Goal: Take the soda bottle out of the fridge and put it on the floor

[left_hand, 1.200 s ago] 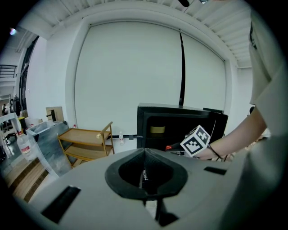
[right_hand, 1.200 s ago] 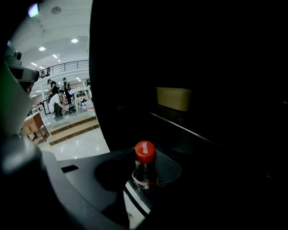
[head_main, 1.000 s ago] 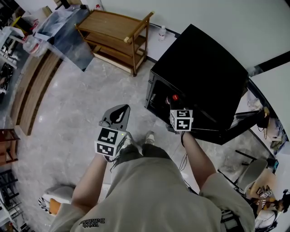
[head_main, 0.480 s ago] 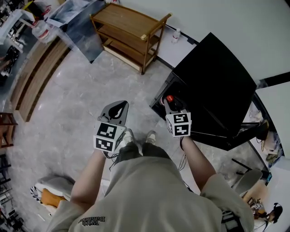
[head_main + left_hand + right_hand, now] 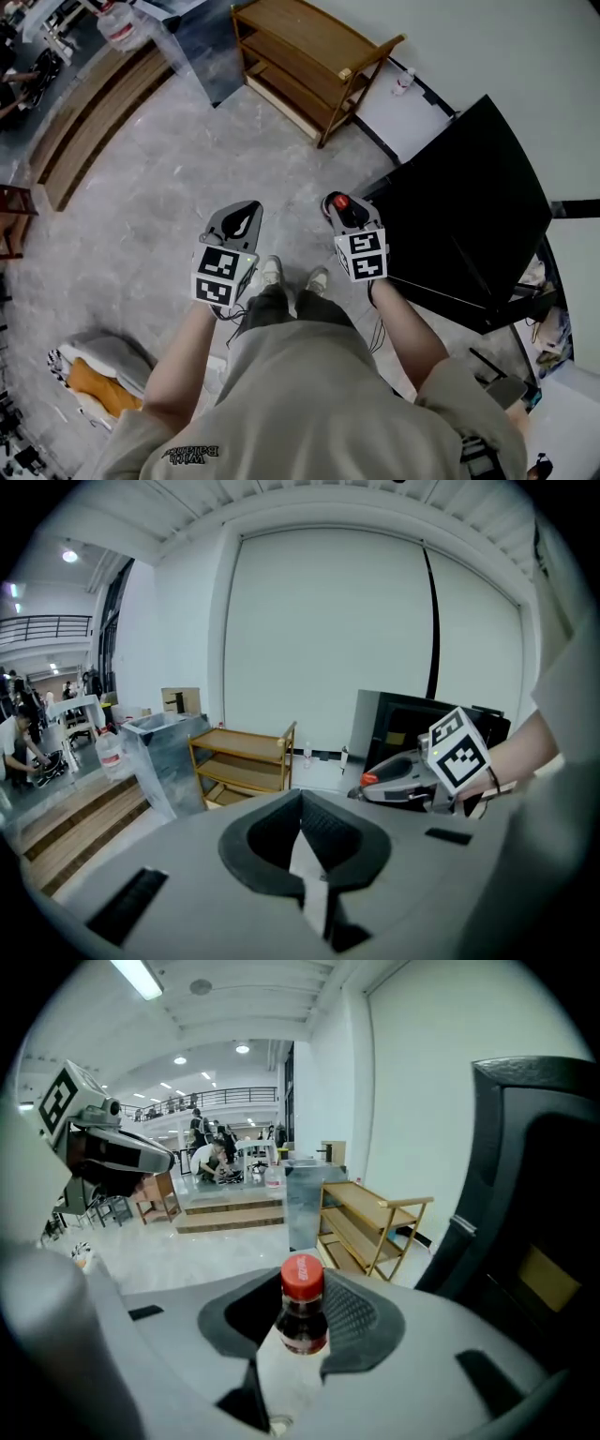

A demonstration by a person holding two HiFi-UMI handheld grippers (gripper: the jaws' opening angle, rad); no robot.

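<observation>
The soda bottle (image 5: 302, 1321), dark liquid under a red cap (image 5: 342, 202), stands upright between the pads of my right gripper (image 5: 302, 1283), which is shut on its neck. That gripper (image 5: 339, 201) hangs over the floor just left of the black fridge (image 5: 469, 206), with the bottle outside it. In the left gripper view the right gripper (image 5: 405, 776) and its red cap show in front of the fridge (image 5: 412, 724). My left gripper (image 5: 244, 212) hovers over the floor to the left, its pads (image 5: 300, 803) together with nothing held.
A wooden shelf cart (image 5: 314, 61) stands beyond the grippers, with a small plastic bottle (image 5: 401, 82) by the wall. Wooden steps (image 5: 94, 122) and a grey bin (image 5: 305, 1199) lie further left. The person's shoes (image 5: 272, 274) are below the grippers. An orange bag (image 5: 94, 386) lies on the floor behind.
My right gripper has drawn the bottle out of the fridge and leftward over the floor. The head view has swung, so the fridge sits further right. The left gripper has barely moved.
</observation>
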